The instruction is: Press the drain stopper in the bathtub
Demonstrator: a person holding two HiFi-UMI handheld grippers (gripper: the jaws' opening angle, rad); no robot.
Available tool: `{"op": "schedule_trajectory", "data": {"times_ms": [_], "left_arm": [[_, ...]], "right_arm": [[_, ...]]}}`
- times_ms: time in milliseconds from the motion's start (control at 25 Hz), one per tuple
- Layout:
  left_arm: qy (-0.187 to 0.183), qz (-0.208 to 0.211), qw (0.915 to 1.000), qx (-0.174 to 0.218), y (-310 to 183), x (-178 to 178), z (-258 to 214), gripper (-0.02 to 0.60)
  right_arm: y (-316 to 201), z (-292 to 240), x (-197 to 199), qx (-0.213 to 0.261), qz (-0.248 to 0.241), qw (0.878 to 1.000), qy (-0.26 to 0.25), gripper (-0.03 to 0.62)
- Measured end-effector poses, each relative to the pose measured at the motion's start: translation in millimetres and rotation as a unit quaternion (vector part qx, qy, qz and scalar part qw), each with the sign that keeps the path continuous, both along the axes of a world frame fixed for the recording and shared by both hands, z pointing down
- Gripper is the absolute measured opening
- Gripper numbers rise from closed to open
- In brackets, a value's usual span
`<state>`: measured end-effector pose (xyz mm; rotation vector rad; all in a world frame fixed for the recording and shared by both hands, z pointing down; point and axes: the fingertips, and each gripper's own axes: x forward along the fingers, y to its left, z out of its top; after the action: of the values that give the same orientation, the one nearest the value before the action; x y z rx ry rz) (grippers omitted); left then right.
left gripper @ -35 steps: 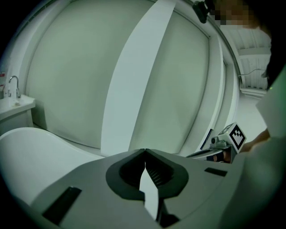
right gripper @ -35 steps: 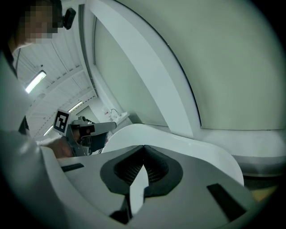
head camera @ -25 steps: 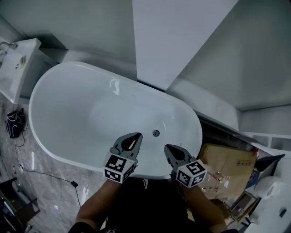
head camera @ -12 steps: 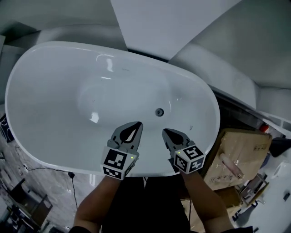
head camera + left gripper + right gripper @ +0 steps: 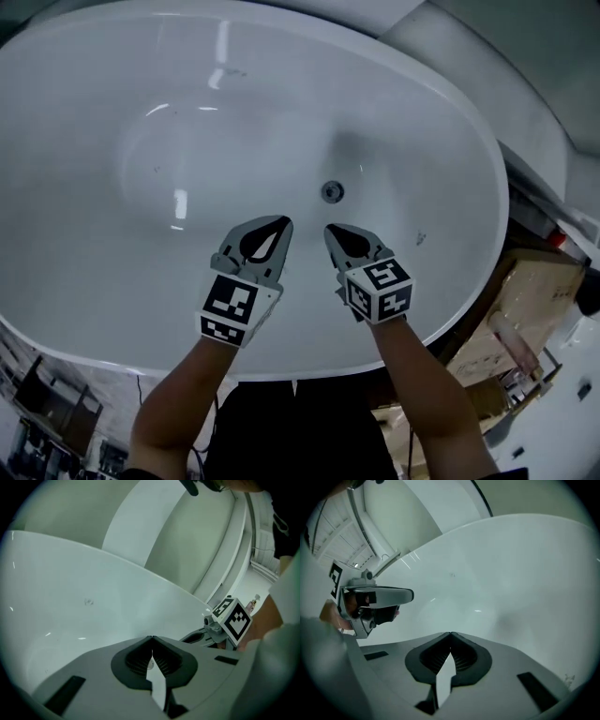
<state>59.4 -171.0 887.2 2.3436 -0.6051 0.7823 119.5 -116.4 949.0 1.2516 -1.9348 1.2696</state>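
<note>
A white oval bathtub (image 5: 84, 112) fills the head view. Its round metal drain stopper (image 5: 332, 192) sits in the tub floor, right of centre. My left gripper (image 5: 284, 223) hangs over the near side of the tub, shut and empty, its tips below and left of the stopper. My right gripper (image 5: 329, 231) is beside it, shut and empty, its tips just below the stopper and apart from it. In the left gripper view the shut jaws (image 5: 152, 638) point at the tub wall (image 5: 70, 597), with the right gripper (image 5: 197, 637) alongside. The right gripper view shows shut jaws (image 5: 450, 634) and the left gripper (image 5: 410, 595).
A cardboard box (image 5: 511, 323) lies on the floor right of the tub. A grey-white wall panel (image 5: 525, 66) rises behind the tub's far rim. Dark clutter (image 5: 47, 412) sits on the floor at the lower left. The tub's near rim (image 5: 309, 361) runs under my forearms.
The head has leaned forward over the tub, so the tub now fills the view. Both grippers have moved further in over the tub floor, nearer the stopper, and stay shut.
</note>
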Motion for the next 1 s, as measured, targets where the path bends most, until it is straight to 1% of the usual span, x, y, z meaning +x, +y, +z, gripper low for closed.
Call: {"op": "schedule_trajectory", "data": {"times_ms": [120, 240, 400, 480, 560, 680, 800, 880, 1000], "left_arm": [[-0.017, -0.006, 0.9997, -0.013, 0.6, -5.8, 39.9, 0.015], [-0.026, -0.008, 0.9994, -0.021, -1.3, -7.7, 76.2, 0.015], [-0.036, 0.016, 0.9985, -0.038, 11.0, -2.4, 127.9, 0.015], [-0.041, 0.031, 0.9976, -0.046, 18.6, 2.5, 149.5, 0.015], [-0.044, 0.036, 0.9970, -0.053, 18.9, 4.1, 165.3, 0.015], [-0.045, 0.015, 0.9963, -0.072, 6.9, -12.4, 182.6, 0.015], [-0.039, -0.008, 0.9950, -0.092, -1.0, -39.1, 194.4, 0.015], [-0.034, -0.007, 0.9941, -0.103, 0.7, -53.3, 207.5, 0.015], [-0.034, 0.006, 0.9928, -0.115, 6.0, -72.0, 241.4, 0.015]], "right_arm": [[-2.0, 44.7, 4.2, -0.011, -0.008, 1.000, 0.014, 0.017], [-7.4, 94.4, 12.3, -0.022, -0.014, 0.999, 0.031, 0.020], [-5.1, 165.8, 33.2, -0.049, -0.013, 0.997, 0.064, 0.028], [0.3, 196.6, 41.6, -0.066, -0.022, 0.995, 0.078, 0.034], [5.1, 221.3, 44.9, -0.085, -0.033, 0.992, 0.087, 0.034], [5.6, 247.6, 31.7, -0.112, -0.056, 0.987, 0.099, 0.034], [3.2, 269.7, 11.8, -0.127, -0.065, 0.981, 0.129, 0.034], [0.8, 289.1, 1.7, -0.130, -0.062, 0.978, 0.149, 0.034], [-9.7, 326.3, -12.3, -0.126, -0.062, 0.975, 0.169, 0.035]]}}
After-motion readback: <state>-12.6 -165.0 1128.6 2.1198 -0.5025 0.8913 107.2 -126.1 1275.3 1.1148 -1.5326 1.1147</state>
